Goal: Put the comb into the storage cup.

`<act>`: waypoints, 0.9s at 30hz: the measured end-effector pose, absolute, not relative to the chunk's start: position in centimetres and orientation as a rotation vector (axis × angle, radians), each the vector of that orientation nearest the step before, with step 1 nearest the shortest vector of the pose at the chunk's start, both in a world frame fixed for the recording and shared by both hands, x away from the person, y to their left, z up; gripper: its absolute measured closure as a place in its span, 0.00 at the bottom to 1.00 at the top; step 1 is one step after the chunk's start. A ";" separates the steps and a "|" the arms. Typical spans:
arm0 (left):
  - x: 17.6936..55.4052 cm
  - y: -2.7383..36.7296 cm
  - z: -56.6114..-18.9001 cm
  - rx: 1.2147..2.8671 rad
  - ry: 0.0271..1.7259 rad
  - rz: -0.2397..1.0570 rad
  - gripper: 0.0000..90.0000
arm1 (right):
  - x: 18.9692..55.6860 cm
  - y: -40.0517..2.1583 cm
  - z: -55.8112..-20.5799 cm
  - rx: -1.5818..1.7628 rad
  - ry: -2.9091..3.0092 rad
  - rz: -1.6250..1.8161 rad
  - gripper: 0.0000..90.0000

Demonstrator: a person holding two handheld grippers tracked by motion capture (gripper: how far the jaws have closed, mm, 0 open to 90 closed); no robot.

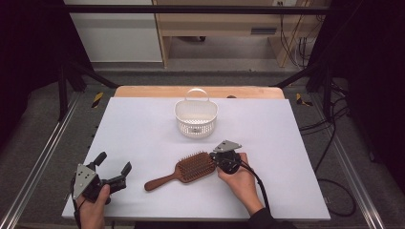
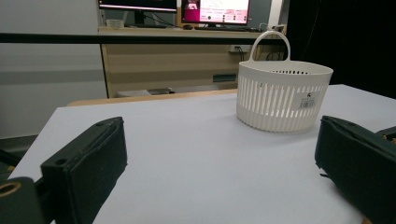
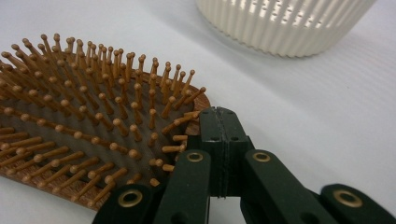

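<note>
A brown wooden paddle hairbrush [image 1: 191, 168] lies bristles up near the table's front, its handle pointing left. My right gripper [image 1: 214, 160] is shut, its jaws pressed together, with the tips against the rim at the right end of the brush head. In the right gripper view the closed jaws [image 3: 219, 117] touch the edge of the hairbrush [image 3: 93, 126] beside the outer bristles, with nothing between them. My left gripper [image 1: 113, 163] rests open at the front left, empty, with its wide-apart jaws [image 2: 222, 144] facing the white basket [image 2: 282, 93].
The white slotted basket [image 1: 196, 117] with a loop handle stands upright at the back middle of the white table top [image 1: 143, 129]. It also rises just beyond the brush as a ribbed wall [image 3: 285, 23]. Black frame rails and cables run along both table sides.
</note>
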State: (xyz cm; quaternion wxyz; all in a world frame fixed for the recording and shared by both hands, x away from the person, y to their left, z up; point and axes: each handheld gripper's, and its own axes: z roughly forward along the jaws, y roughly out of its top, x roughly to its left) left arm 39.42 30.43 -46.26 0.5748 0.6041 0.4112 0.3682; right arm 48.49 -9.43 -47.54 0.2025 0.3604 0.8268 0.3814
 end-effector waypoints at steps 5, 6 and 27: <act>39.5 30.5 -46.3 1.420 0.967 0.867 0.02 | 47.8 -8.2 -47.6 0.985 2.317 1.076 1.00; 39.5 30.5 -46.3 1.422 0.967 0.869 0.02 | 47.8 -8.2 -47.6 0.985 2.317 1.076 1.00; 39.6 30.5 -46.3 1.426 0.963 0.873 0.02 | 46.3 -11.5 -46.8 0.972 2.232 1.155 1.00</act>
